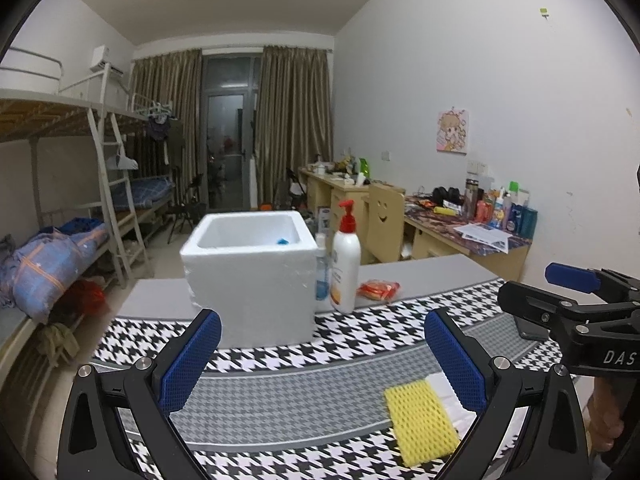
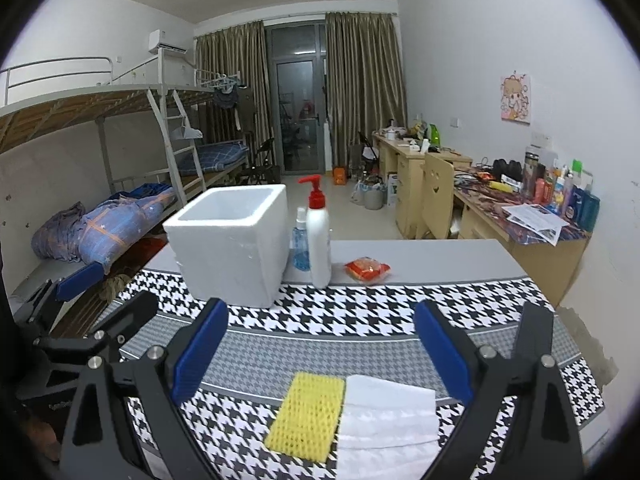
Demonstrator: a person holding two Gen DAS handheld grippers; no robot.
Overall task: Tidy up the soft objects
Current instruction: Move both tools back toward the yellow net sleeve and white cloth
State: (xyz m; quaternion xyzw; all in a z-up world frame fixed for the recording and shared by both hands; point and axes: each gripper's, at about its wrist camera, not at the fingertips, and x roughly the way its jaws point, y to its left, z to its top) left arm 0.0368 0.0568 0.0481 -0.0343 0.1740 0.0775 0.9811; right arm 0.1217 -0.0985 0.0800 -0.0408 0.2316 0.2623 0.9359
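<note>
A yellow mesh sponge (image 2: 307, 417) lies on the houndstooth cloth (image 2: 360, 316), touching a white foam sheet (image 2: 386, 420) on its right. Both sit between the fingers of my right gripper (image 2: 320, 344), which is open above them. In the left wrist view the yellow sponge (image 1: 420, 420) lies low and right, near the right finger of my open left gripper (image 1: 322, 344). A white foam box (image 1: 250, 272) stands ahead, open at the top, with something blue (image 1: 283, 241) inside. My right gripper (image 1: 592, 300) shows at the right edge there.
A white pump bottle with a red top (image 2: 319, 236), a small blue spray bottle (image 2: 300, 246) and a red-orange packet (image 2: 367, 269) stand behind the cloth, right of the box. Bunk beds lie to the left, cluttered desks along the right wall.
</note>
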